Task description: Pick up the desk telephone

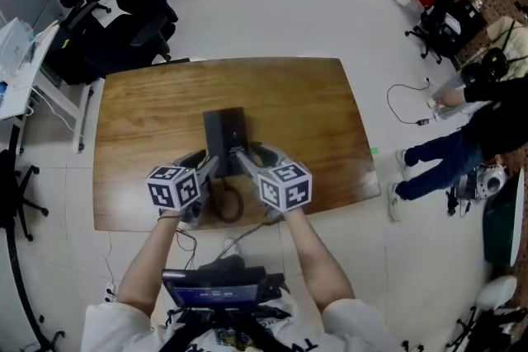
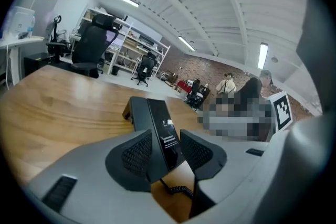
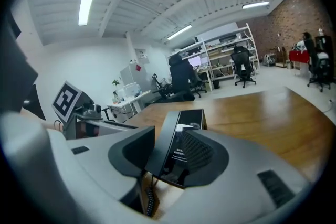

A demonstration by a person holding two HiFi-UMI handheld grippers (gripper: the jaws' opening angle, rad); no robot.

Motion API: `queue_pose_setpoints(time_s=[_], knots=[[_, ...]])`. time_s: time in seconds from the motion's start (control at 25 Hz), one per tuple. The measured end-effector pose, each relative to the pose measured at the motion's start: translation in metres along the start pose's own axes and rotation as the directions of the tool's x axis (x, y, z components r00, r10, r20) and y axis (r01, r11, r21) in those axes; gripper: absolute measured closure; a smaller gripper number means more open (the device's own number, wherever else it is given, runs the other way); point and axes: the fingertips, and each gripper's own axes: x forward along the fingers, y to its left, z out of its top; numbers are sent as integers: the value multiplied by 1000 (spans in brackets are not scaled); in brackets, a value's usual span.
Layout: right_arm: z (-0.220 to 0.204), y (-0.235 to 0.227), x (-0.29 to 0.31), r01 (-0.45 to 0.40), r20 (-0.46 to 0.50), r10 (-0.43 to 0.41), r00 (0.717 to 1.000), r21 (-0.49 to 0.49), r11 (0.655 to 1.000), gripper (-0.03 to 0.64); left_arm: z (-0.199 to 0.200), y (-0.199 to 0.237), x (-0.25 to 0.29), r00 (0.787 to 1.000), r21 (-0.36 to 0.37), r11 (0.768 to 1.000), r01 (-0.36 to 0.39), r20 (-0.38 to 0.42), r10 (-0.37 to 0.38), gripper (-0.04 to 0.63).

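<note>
A black desk telephone (image 1: pixel 224 134) lies in the middle of the wooden table (image 1: pixel 305 111), its coiled cord (image 1: pixel 224 204) looping toward the near edge. Both grippers sit at its near end. My left gripper (image 1: pixel 206 165) stands at the phone's near left corner; in the left gripper view the phone (image 2: pixel 157 120) runs between the spread jaws of that gripper (image 2: pixel 168 157), with a gap on the right side. My right gripper (image 1: pixel 249 158) is at the near right corner, and the phone's edge (image 3: pixel 181 123) lies between this gripper's (image 3: pixel 169 157) open jaws.
Black office chairs (image 1: pixel 132 12) stand behind the table's far left. A white desk (image 1: pixel 25 62) is at the left. A person (image 1: pixel 462 136) crouches on the floor to the right, near a loose cable (image 1: pixel 404 103). Bare wood surrounds the phone.
</note>
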Motion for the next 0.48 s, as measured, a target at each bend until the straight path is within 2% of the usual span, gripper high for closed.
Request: queue_pose_setpoints(time_s=[0.04,0.12,0.24,0.36,0.48], knots=[[-5,-6,6,-3,-18,3,1000,14,1000,445,-6,7,7,1000,-17,1000,3,-23,-4,427],[-14,-17,17,-11,-49,13,999,48,999,403,-17,19,19,997,-46,999,16,-73,-20,371],[-25,-33,33,-27,-81,36,996,112,993,403,-28,35,35,992,-99,995,29,-120,-41,373],[-29,-44,49,-63,-106,84,991,183,981,379,-29,48,51,989,-163,986,46,-133,-68,373],[-33,-56,61,-89,-112,119,986,247,965,370,-33,56,63,985,-190,980,66,-147,-95,373]])
